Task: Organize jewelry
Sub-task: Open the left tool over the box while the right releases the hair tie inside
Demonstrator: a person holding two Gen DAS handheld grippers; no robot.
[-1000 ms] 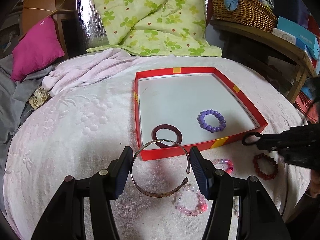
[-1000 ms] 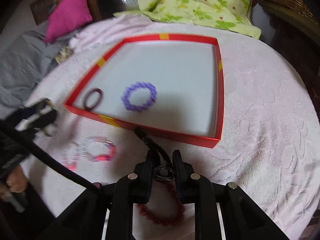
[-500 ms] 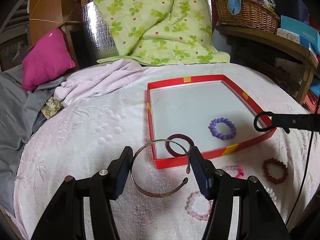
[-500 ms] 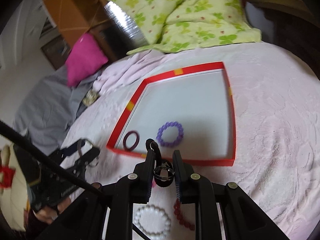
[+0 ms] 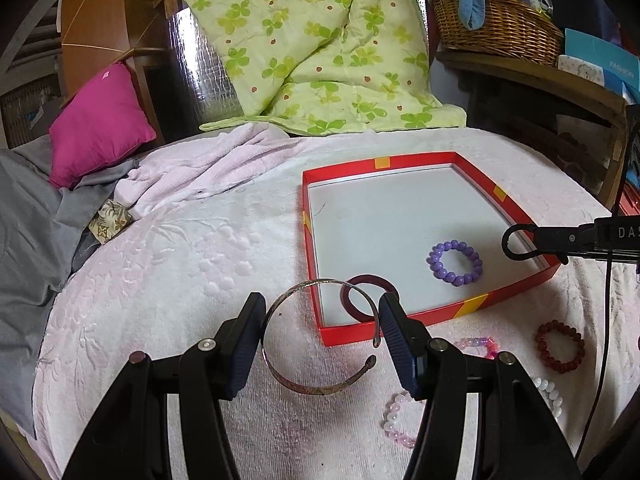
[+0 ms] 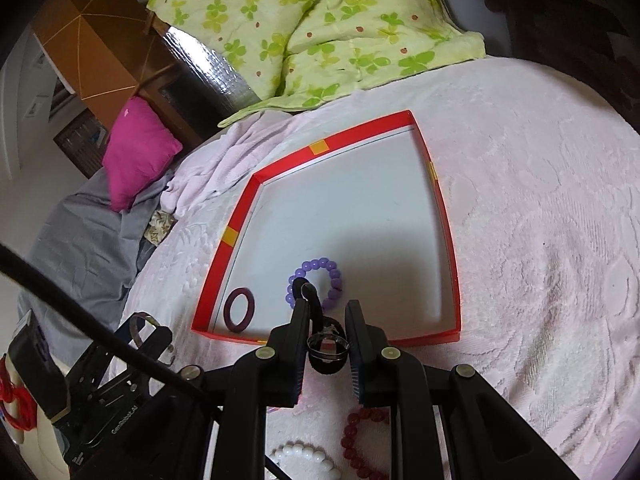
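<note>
Pink bedspread [image 5: 168,264], left gripper [image 5: 322,336] jaws pinching cuff bangle [image 5: 320,340], gap rightward, right gripper [image 6: 327,350] jaws clamping ring [image 6: 327,347]

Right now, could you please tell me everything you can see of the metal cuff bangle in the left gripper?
The metal cuff bangle is a thin open band, silvery with a tarnished, brownish look and a faintly patterned surface. Its gap faces right, beside the right finger. The left gripper holds it across its width, one pad on each side, roughly flat. It hangs over the pink bedspread, overlapping the red tray's near corner in the left wrist view.
</note>
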